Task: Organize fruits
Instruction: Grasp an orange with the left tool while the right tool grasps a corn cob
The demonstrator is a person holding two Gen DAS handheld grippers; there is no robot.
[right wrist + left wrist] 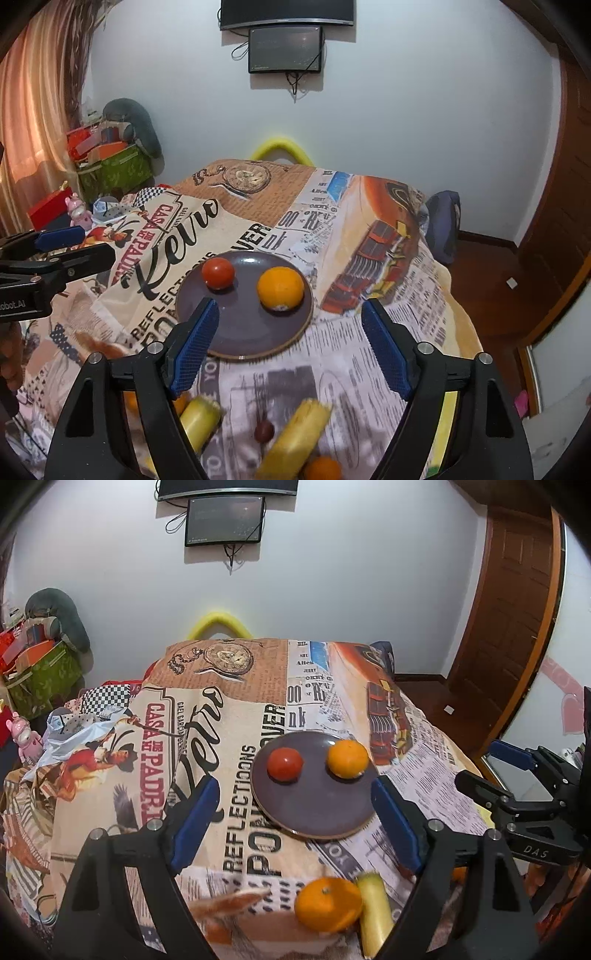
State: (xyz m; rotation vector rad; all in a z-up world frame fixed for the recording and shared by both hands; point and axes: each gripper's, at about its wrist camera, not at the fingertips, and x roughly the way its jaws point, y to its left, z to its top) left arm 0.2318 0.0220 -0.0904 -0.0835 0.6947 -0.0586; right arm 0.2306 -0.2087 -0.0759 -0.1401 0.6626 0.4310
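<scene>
left wrist: left gripper (pixel 295 812) spread over plate (pixel 317 812); right gripper (pixel 288 343) spread; blurred, maybe banana (pixel 295 439) below.

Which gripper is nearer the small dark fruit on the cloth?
Right. The dark fruit lies just below the open right gripper; the left gripper, also open, is farther to the left.

**Fruit layout on the table**

Dark round plate (pixel 236 332) is sitting flat mid-table, carrying two fruits: a red tomato (pixel 218 273) on its far left and an orange (pixel 280 288) on its far right, apart from each other. Off the plate, at the near edge, more pieces are lying loose and blurred: another orange (pixel 328 904) touching a yellow corn piece (pixel 375 908), a second corn piece (pixel 295 439) lying tilted, and a small dark red fruit (pixel 264 431) beside it.
</scene>
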